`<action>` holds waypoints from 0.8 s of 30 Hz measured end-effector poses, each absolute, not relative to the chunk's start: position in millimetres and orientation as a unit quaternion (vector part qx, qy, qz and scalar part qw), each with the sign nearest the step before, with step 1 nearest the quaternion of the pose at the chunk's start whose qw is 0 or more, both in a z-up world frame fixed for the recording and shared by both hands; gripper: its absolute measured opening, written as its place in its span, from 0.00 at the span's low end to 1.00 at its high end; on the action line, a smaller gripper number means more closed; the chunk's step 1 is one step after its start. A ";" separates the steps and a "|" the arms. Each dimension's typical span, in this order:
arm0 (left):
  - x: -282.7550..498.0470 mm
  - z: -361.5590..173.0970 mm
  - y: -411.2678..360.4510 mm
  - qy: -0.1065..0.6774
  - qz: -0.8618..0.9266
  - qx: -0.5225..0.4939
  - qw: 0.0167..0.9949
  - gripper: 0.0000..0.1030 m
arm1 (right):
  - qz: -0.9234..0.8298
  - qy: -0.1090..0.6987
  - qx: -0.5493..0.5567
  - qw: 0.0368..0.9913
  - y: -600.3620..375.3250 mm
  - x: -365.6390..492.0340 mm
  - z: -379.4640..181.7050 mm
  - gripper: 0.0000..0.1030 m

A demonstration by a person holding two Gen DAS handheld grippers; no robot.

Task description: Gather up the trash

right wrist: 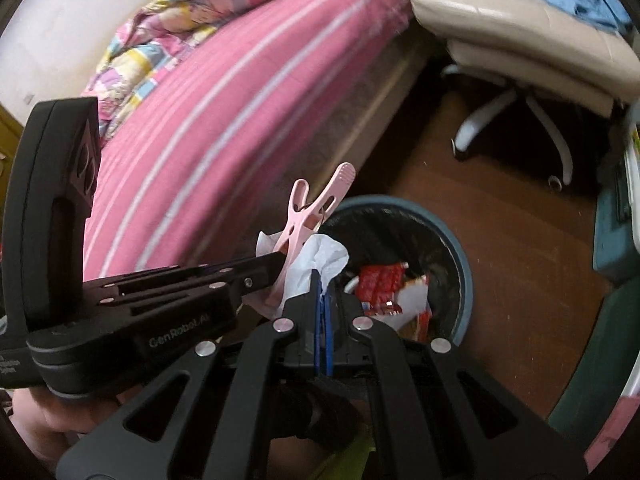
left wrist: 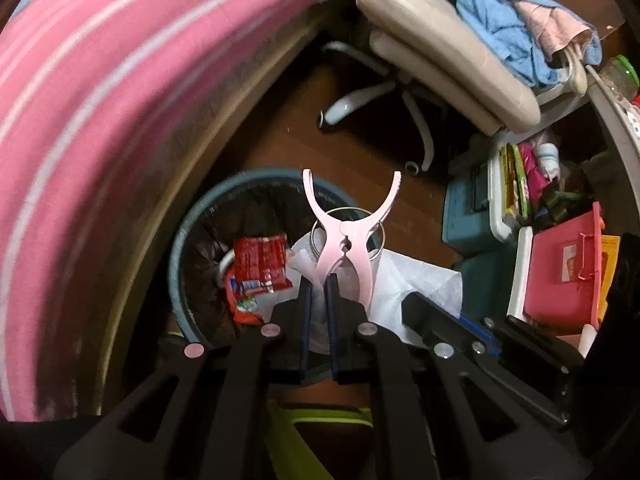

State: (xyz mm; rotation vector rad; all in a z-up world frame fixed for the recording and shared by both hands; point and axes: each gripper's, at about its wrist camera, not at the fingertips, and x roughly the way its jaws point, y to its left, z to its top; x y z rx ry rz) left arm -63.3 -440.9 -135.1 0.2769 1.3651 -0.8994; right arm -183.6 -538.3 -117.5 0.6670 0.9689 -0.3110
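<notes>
Two claws sit over the bin, both pressed together on their loads. Left claw (left wrist: 318, 280) pinches one handle leg of a pale pink plastic clothes clip (left wrist: 347, 240); the clip's long axis runs straight out along the fingers, its curved prongs pointing away and a thin wire ring looped round its pivot. Right claw (right wrist: 323, 280) is clamped on a crumpled white tissue sheet (right wrist: 320, 258), which sticks up past the blue pads. The two loads lie just beside each other, tissue partly behind the clip in the left view. Directly below and slightly beyond both: a round blue-rimmed waste bin with black liner (right wrist: 460, 264), already holding a red printed snack wrapper (left wrist: 260, 260). Judgement: release is the step in hand; the right claw looks nearer the bin's centre. Possible snag: tissue catching on the clip. Beyond: wooden floor (left wrist: 304, 128), pink striped mattress (right wrist: 224, 112), cream office chair (left wrist: 440, 52), storage boxes at right.
</notes>
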 end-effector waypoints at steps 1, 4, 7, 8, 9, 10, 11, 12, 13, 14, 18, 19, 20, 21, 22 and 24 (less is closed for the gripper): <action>-62.5 -141.2 -443.3 0.613 -0.398 0.127 0.671 0.07 | -0.147 0.457 0.314 0.819 -538.3 -184.1 -119.5 0.02; -62.0 -157.6 -451.3 0.627 -0.391 0.139 0.659 0.07 | -0.156 0.472 0.324 0.805 -545.0 -184.4 -138.3 0.02; -61.8 -169.0 -458.8 0.636 -0.388 0.151 0.650 0.07 | -0.161 0.480 0.332 0.796 -548.3 -184.8 -148.6 0.02; -62.1 -174.5 -461.7 0.640 -0.386 0.157 0.646 0.07 | -0.164 0.484 0.337 0.791 -550.3 -185.1 -154.9 0.02; -62.2 -178.8 -463.9 0.642 -0.385 0.161 0.643 0.07 | -0.165 0.487 0.340 0.788 -551.2 -184.2 -158.1 0.02; -62.3 -183.9 -466.1 0.645 -0.382 0.167 0.640 0.08 | -0.169 0.491 0.345 0.782 -553.5 -184.5 -164.7 0.03; -61.5 -188.8 -467.3 0.649 -0.378 0.173 0.638 0.08 | -0.171 0.493 0.347 0.780 -553.7 -183.1 -167.2 0.03; -61.0 -194.3 -468.9 0.652 -0.371 0.180 0.637 0.09 | -0.173 0.495 0.348 0.777 -554.6 -182.4 -170.2 0.05; -60.3 -198.6 -470.0 0.654 -0.365 0.185 0.636 0.10 | -0.174 0.497 0.350 0.775 -555.5 -182.1 -173.3 0.05; -59.0 -202.1 -470.3 0.655 -0.361 0.189 0.636 0.11 | -0.178 0.498 0.352 0.772 -557.1 -181.8 -176.8 0.05; -49.4 -212.3 -468.7 0.656 -0.327 0.201 0.649 0.42 | -0.191 0.505 0.357 0.762 -560.7 -180.5 -185.8 0.10; -45.2 -212.6 -465.6 0.655 -0.315 0.200 0.658 0.48 | -0.196 0.506 0.358 0.760 -562.6 -179.8 -186.6 0.14; -41.7 -211.8 -463.2 0.653 -0.306 0.196 0.664 0.59 | -0.205 0.504 0.360 0.758 -565.5 -180.5 -186.8 0.17; -38.3 -210.0 -460.8 0.652 -0.298 0.188 0.672 0.69 | -0.212 0.501 0.361 0.758 -567.8 -181.7 -186.2 0.28; -33.9 -206.0 -457.5 0.648 -0.293 0.171 0.681 0.75 | -0.217 0.493 0.364 0.760 -568.6 -183.7 -184.2 0.51; -31.8 -199.1 -456.3 0.638 -0.293 0.163 0.693 0.83 | -0.222 0.481 0.367 0.764 -566.9 -188.0 -181.3 0.78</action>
